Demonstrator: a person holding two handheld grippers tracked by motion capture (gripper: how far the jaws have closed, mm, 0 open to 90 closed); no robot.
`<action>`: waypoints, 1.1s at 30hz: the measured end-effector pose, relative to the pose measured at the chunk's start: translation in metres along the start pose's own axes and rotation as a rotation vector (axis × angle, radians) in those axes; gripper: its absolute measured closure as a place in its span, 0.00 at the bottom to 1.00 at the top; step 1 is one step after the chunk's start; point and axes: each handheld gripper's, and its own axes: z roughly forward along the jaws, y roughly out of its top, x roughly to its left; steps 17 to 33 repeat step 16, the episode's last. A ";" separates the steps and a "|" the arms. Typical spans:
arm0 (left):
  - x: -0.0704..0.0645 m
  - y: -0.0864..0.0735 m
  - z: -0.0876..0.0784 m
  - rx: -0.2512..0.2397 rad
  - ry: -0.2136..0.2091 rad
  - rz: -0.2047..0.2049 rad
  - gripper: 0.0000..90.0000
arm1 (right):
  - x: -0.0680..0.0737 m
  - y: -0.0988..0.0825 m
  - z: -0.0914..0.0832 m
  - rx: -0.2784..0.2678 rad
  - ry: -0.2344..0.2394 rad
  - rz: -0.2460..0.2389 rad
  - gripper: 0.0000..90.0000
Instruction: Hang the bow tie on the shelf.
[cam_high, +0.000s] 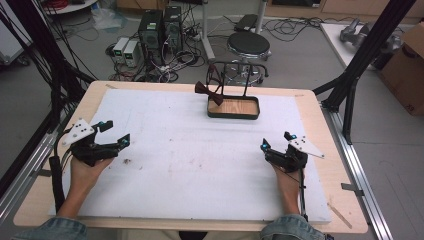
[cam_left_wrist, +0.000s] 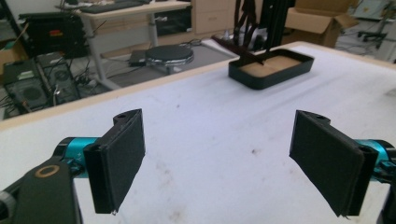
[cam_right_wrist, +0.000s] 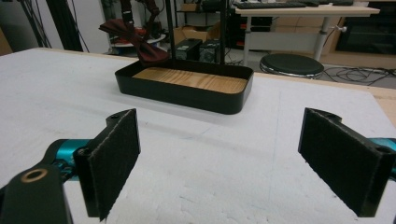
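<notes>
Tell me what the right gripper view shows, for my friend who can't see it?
Two black padded jaws of the right gripper stand wide open with nothing between them, above a white table cover. Farther off sits a black tray with a wooden bottom, and a dark red bow tie hangs at its left end.

High view: overhead from near edge, facing forward-down over whole table (cam_high: 320, 165). Gripper views: low, close above white mat, near left and near right, facing far. Shared: black tray (cam_high: 233, 107) (cam_left_wrist: 271, 67) (cam_right_wrist: 187, 88).
</notes>
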 end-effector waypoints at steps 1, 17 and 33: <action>0.000 -0.004 0.000 0.005 0.005 -0.009 0.20 | 0.000 0.000 0.000 0.000 0.000 -0.001 0.13; 0.004 -0.026 0.001 0.033 0.041 -0.044 0.20 | 0.000 0.000 0.000 0.003 0.001 0.002 0.13; 0.004 -0.026 0.001 0.033 0.041 -0.044 0.20 | 0.000 0.000 0.000 0.003 0.001 0.002 0.13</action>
